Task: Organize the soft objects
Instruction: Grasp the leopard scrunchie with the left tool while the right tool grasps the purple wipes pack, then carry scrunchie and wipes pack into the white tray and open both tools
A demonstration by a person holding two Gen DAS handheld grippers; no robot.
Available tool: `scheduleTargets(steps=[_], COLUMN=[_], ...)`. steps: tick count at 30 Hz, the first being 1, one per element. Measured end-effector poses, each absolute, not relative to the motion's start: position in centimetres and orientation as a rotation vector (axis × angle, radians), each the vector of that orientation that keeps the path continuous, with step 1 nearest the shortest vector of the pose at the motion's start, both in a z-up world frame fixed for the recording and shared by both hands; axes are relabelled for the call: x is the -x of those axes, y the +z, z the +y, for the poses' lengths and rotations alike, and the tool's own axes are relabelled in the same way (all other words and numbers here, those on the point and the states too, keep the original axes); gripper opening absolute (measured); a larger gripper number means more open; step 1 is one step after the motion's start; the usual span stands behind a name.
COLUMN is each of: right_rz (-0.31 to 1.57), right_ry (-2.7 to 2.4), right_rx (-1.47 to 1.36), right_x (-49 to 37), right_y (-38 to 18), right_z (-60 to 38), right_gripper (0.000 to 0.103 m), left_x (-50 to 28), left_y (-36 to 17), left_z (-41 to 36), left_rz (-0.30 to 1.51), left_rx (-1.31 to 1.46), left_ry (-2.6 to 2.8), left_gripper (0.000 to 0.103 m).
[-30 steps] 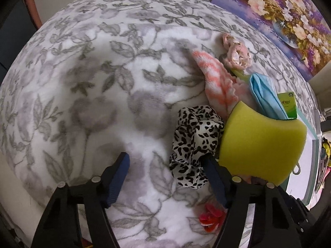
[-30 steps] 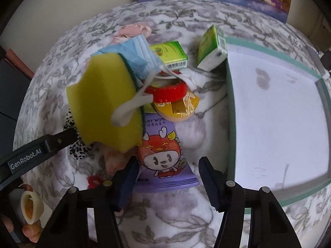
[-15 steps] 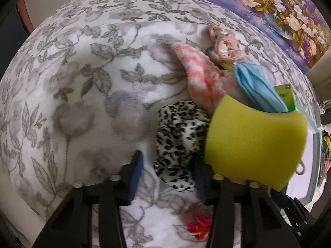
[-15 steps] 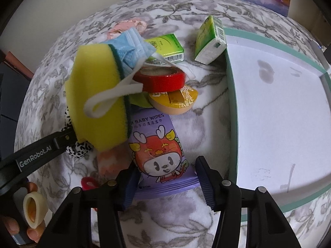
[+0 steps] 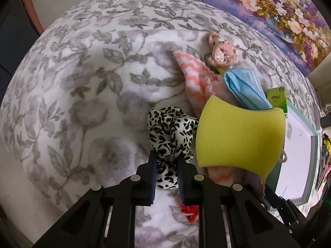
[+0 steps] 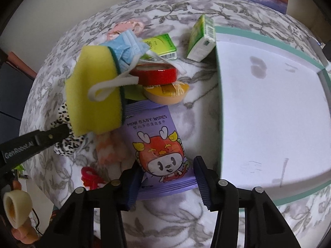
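Left wrist view: the left gripper (image 5: 166, 166), pointed steeply down at the grey-and-white floral fleece blanket (image 5: 82, 86), had its blue-padded jaws closing on the black-and-white leopard-print fabric scrunchie (image 5: 170, 132) — the near folds of the fabric were pinched between the pads while the rest bunched up ahead of the fingertips. Just beside it on the right stood the thick yellow foam sponge (image 5: 240, 138), overlapping the pink-and-white striped fluffy cloth (image 5: 196, 80) and the folded light-blue face mask (image 5: 246, 88). A pale pink fabric flower (image 5: 222, 53) lay beyond the cloth.

Right wrist view: the right gripper (image 6: 168, 172) straddled the lower end of the flat purple baby-wipes packet with a cartoon dragon (image 6: 160, 144); its jaws were closing — the packet lay between them, and the pads had not visibly pressed on it. The white tray with a green rim (image 6: 219, 95) lay just beside the packet on the right. A red tape roll (image 6: 158, 74), two green tissue packs (image 6: 163, 45) and a small red clip (image 6: 91, 177) lay around the pile.
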State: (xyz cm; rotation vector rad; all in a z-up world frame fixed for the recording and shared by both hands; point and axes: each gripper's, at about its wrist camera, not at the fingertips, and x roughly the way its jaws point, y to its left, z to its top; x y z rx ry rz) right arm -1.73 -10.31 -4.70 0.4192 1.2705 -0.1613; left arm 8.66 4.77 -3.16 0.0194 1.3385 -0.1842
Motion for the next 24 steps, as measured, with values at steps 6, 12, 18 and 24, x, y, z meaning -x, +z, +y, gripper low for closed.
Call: scheduleTargets(steps=[6,12,18,24], right_rz=[1.242,1.196,1.141,1.111], right_ry=[-0.142,-0.139,-0.156,-0.219], right_rx=[-0.412,-0.403,-0.432,-0.461], right_x=[3.1,4.6,5.8,6.1], right_y=[-3.1,-1.3,0.1,1.5], right_z=[-10.7,-11.1,-12.1,-14.4], right_gripper=[0.05,0.05,0.05,0.05], left_x=[-7.9,-7.0,-6.0,-5.4], left_y=[-1.7,0.0,2.3,4.9], left_z=[5.6,6.6,7.3,5.8], left_rz=[1.322,1.297,1.242,1.186], left_rx=[-0.009,0.003,0.038,0.052], left_ry=[-0.152,-0.126,-0.135,-0.156], left_gripper=[0.018,0.018,0.018,0.018])
